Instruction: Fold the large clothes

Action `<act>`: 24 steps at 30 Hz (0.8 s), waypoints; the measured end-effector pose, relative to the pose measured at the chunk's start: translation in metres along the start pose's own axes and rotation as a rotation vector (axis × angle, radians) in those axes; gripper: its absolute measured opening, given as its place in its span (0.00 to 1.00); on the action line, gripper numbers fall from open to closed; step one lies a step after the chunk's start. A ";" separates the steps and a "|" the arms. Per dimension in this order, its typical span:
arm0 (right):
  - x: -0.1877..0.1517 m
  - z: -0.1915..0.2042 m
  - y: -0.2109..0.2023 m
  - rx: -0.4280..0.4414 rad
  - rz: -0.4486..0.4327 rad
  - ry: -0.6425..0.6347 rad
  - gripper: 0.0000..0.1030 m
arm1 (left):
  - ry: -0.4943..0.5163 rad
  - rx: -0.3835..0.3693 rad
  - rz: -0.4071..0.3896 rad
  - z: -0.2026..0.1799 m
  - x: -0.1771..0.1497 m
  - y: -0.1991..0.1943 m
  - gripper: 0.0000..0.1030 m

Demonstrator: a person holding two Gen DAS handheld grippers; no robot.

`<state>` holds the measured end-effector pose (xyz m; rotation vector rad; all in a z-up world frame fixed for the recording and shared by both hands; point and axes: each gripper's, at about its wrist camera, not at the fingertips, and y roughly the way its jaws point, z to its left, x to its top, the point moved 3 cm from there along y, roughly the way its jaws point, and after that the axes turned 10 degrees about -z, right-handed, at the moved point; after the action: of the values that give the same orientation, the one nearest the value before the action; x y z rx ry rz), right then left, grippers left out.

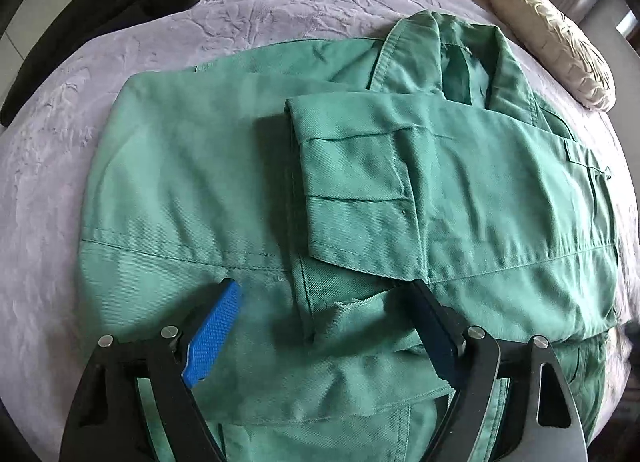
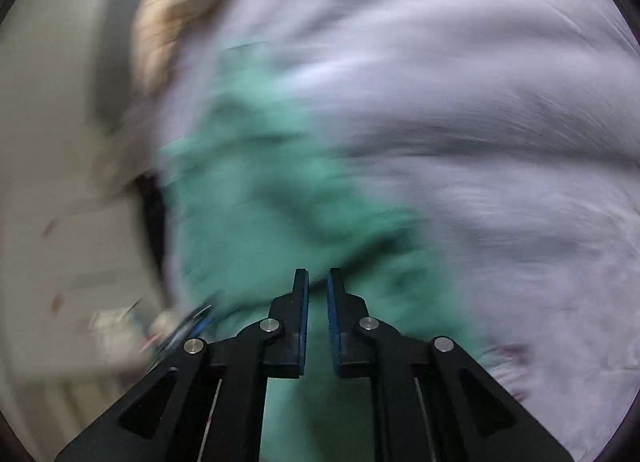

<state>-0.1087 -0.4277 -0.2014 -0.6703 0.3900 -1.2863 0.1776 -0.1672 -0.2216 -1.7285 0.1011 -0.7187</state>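
Both tongs over green jacket (image 1: 360, 189); left tongs (image 1: 324, 290) spread, right tongs (image 2: 318, 278) nearly closed.

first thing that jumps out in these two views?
The green work jacket fills the left wrist view, spread on a lilac bedspread with one sleeve folded across it. The left gripper hangs wide open above its hem. The right wrist view is motion-blurred; the right gripper is nearly closed, empty.

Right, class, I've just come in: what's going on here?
Someone with two handheld grippers is folding a green jacket on a lilac bedspread. One sleeve already lies folded across its body. The left gripper hangs open above the hem. The right gripper, nearly shut, holds nothing; its view is motion-blurred.
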 end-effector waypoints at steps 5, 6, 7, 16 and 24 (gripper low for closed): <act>0.064 0.058 0.009 -0.046 -0.140 -0.221 0.71 | 0.002 0.009 0.003 0.009 -0.001 -0.001 0.83; 0.077 0.060 0.019 -0.080 -0.148 -0.235 0.71 | 0.000 0.010 0.003 0.008 -0.001 0.000 0.83; 0.092 0.058 0.034 -0.131 -0.149 -0.241 0.71 | -0.002 0.011 0.003 0.007 0.000 0.000 0.83; 0.132 0.038 0.087 -0.295 -0.101 -0.315 0.03 | -0.006 0.013 -0.010 0.013 -0.001 0.002 0.83; 0.133 0.015 0.052 -0.344 -0.142 -0.221 0.11 | -0.006 0.039 -0.047 0.034 0.001 -0.023 0.83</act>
<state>-0.0265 -0.5457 -0.2115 -1.1376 0.3905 -1.2736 0.1884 -0.1319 -0.2038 -1.7001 0.0421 -0.7449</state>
